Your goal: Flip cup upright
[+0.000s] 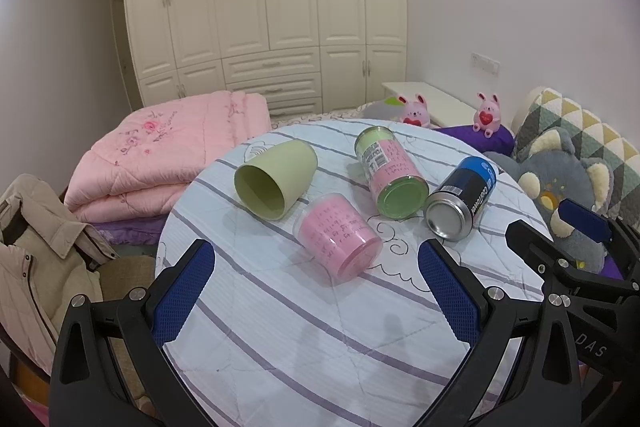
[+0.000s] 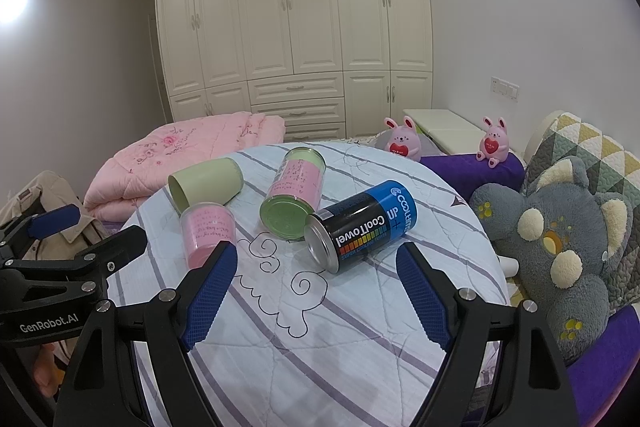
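A pale green cup [image 1: 276,182] lies on its side on the round table [image 1: 304,331], its mouth toward me; it also shows in the right wrist view [image 2: 206,185]. A clear pink-filled cup [image 1: 338,239] lies on its side just right of it, also in the right wrist view [image 2: 208,233]. My left gripper [image 1: 316,261] is open and empty, just short of the pink cup. My right gripper [image 2: 316,265] is open and empty, in front of a blue and black CoolTowel can [image 2: 362,225].
A green and pink tin [image 1: 390,173] and the CoolTowel can [image 1: 462,197] lie on their sides on the table. A folded pink quilt [image 1: 168,155] lies left behind. A grey plush toy [image 2: 560,239] and purple cushion [image 2: 472,169] sit right. A jacket [image 1: 36,251] hangs at left.
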{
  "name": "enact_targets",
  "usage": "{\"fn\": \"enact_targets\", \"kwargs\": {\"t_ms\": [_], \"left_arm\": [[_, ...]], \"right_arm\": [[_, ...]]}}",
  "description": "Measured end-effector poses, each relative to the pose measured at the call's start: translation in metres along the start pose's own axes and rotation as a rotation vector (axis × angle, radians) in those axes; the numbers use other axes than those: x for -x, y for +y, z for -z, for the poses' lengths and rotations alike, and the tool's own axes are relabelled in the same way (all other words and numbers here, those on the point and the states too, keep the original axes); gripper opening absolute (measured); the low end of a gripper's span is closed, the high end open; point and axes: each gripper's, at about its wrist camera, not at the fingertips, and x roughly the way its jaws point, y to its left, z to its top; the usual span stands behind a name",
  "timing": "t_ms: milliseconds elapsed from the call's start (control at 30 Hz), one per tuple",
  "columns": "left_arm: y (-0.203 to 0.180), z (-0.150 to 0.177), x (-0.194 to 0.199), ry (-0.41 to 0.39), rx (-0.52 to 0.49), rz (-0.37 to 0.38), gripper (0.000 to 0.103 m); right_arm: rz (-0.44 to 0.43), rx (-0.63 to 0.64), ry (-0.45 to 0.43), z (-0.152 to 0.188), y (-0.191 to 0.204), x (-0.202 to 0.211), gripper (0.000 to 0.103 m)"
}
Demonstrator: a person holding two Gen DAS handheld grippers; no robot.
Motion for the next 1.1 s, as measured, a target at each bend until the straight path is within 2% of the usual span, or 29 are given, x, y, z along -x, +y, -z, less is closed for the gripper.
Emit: {"fn": "enact_targets", "kwargs": {"t_ms": [1100], "left_arm": [[0.0042,0.0064,0.0008,0.009,0.009,-0.003,0.103]], "right_arm": [[0.005,0.004,0.001,0.0008,-0.0001,0.0014,0.083]]}}
